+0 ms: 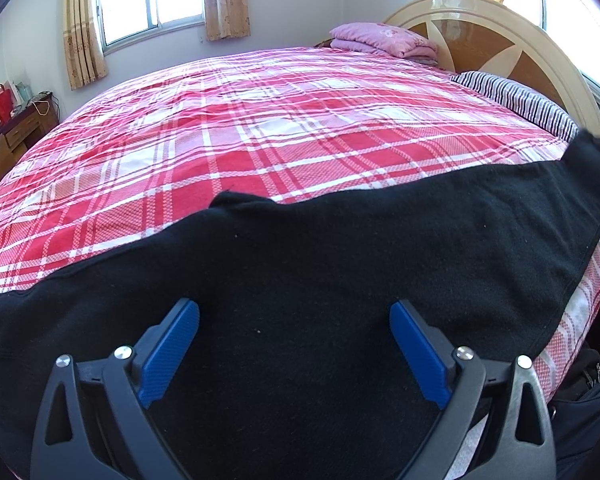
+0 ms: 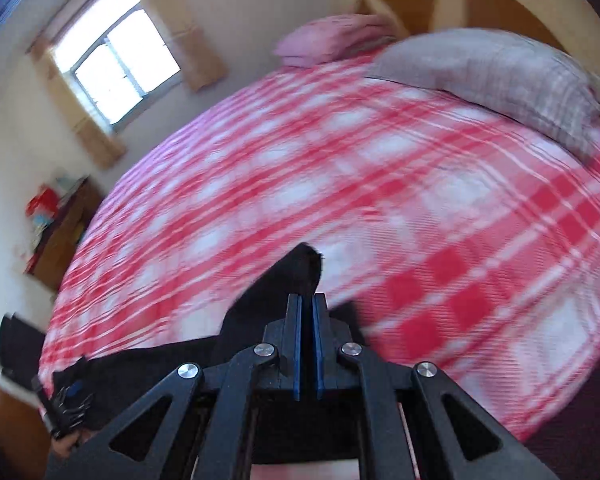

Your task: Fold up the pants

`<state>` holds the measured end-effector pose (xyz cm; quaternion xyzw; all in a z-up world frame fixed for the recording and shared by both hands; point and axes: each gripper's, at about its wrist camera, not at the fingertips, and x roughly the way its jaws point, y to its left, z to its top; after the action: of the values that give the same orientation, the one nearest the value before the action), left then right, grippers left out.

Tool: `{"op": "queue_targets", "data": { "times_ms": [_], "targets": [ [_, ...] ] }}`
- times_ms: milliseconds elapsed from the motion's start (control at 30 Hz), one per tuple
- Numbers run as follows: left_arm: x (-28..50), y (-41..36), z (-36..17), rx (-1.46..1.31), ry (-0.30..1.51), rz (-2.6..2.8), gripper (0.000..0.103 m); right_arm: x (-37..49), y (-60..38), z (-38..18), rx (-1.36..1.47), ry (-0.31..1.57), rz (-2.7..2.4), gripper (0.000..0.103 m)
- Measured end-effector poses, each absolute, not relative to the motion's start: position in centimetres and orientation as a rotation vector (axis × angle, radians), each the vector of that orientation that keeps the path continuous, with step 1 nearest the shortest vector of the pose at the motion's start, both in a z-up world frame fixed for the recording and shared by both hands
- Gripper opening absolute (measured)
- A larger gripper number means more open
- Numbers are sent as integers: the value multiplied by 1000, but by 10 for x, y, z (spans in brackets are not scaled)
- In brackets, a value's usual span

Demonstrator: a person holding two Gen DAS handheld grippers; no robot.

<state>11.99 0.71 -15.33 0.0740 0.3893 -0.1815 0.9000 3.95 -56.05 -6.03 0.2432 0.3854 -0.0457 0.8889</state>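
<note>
The black pants (image 1: 340,248) lie spread across the near edge of a bed with a red and white plaid cover (image 1: 240,128). My left gripper (image 1: 294,316) is open, its blue pads wide apart just above the middle of the pants, holding nothing. In the right wrist view, which is motion-blurred, my right gripper (image 2: 307,300) is shut on a corner of the black pants (image 2: 300,268), which sticks up past the fingertips and trails down to the left. The lifted corner shows at the far right of the left wrist view (image 1: 592,152).
A striped pillow (image 1: 520,100) and a folded pink blanket (image 1: 380,38) lie by the wooden headboard (image 1: 500,36). A wooden dresser (image 1: 8,136) with red bags stands at the left wall. Curtained windows are behind the bed.
</note>
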Motion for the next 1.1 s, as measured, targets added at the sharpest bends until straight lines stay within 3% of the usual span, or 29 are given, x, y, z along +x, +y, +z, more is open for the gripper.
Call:
{"op": "queue_targets", "data": {
  "times_ms": [300, 333, 367, 433, 1100],
  "targets": [
    [119, 7, -154, 154, 799, -375, 100, 18, -622, -109, 729, 861, -61, 8],
    [119, 7, -154, 155, 798, -375, 100, 19, -619, -108, 740, 868, -22, 15],
    [119, 7, -154, 155, 798, -376, 100, 22, -615, -107, 755, 878, 23, 29],
    [119, 7, -154, 155, 798, -376, 100, 25, -606, -112, 772, 916, 94, 39],
    [118, 6, -154, 156, 795, -378, 100, 4, -641, -134, 1030, 907, 302, 40]
  ]
}}
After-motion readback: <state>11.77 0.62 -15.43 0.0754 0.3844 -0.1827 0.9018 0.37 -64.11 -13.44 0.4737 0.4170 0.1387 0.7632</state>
